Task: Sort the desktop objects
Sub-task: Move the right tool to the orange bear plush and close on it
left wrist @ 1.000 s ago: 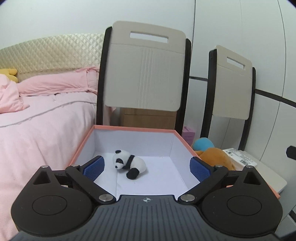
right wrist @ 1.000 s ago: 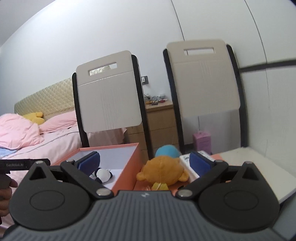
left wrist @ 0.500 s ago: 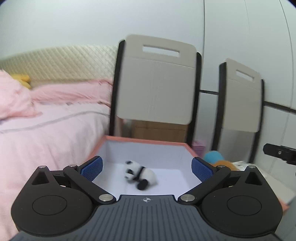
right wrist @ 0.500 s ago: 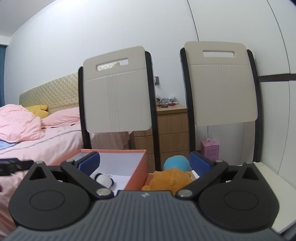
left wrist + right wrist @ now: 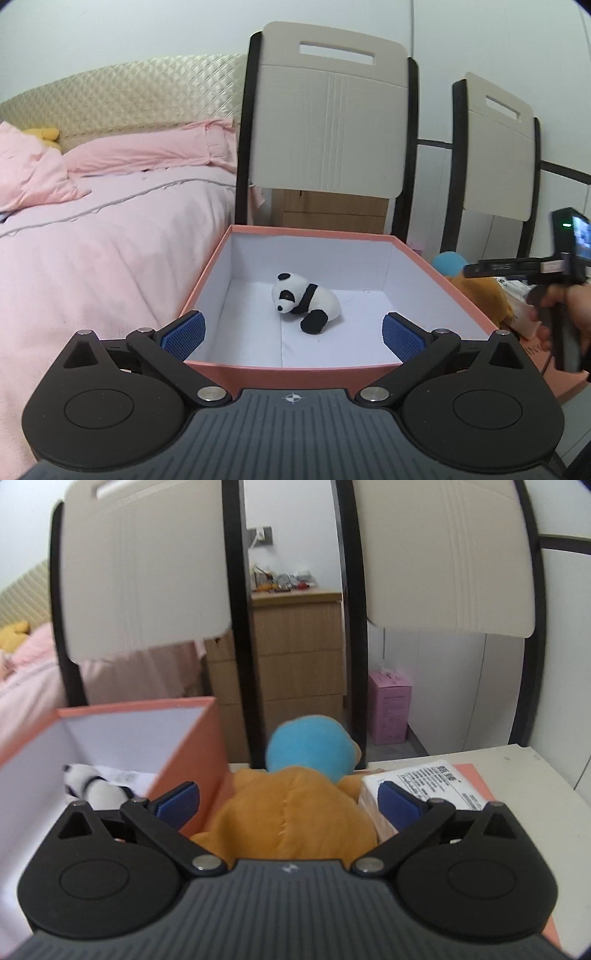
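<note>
Sorting stands partly done, judged from the present layout. One panda plush [image 5: 304, 302] lies on the white floor of the orange box [image 5: 295, 367], roughly central, clear of all four walls. The left hand-held gripper [image 5: 291, 332] hovers at the near rim of that box, its blue pads spread wide with nothing between them; it carries nothing.

The right hand-held gripper [image 5: 290, 801] is likewise spread wide and empty. It is lined up on the orange plush toy [image 5: 295, 812], which sits on the table [image 5: 517, 794] just beside the right outer wall of the box. The toy's body lies between the two blue pads, but contact with either pad cannot be confirmed. A blue plush [image 5: 310, 747] sits directly behind the orange one, touching or nearly so. A white labelled carton [image 5: 424, 779] lies just beside the toy on its right, partly behind the right pad.

Step in hand, by my judgement: pick-up of the orange plush toy for transfer into the box.

Next move calls for closing on the toy's body alone, without catching the carton's edge or the box wall, both close to the pads. The soft filling should compress, so a firm squeeze is likely needed. The lift must then clear the box rim.
</note>
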### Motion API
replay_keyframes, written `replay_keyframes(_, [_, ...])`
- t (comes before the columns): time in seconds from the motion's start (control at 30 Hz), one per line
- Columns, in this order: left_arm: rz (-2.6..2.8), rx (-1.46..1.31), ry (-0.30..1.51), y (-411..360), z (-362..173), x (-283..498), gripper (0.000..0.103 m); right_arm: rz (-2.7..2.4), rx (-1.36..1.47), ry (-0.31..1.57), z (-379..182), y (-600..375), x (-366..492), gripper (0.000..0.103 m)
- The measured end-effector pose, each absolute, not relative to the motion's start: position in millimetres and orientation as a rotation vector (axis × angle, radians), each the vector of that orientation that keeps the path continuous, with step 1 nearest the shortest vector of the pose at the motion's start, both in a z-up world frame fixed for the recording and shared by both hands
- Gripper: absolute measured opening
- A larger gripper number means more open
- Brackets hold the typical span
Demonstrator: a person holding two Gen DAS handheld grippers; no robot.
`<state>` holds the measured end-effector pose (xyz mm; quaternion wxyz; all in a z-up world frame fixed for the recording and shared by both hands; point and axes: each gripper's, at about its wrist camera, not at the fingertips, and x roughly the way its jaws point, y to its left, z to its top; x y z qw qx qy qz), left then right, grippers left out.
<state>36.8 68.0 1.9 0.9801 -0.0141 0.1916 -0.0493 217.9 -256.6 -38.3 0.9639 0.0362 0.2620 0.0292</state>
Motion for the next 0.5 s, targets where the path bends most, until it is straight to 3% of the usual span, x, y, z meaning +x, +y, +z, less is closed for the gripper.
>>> replay_keyframes(0.5, [-0.141, -0.101, 0.367, 76, 10, 32, 0.103, 0.07, 0.085, 0.546, -57, -259, 237, 0.103])
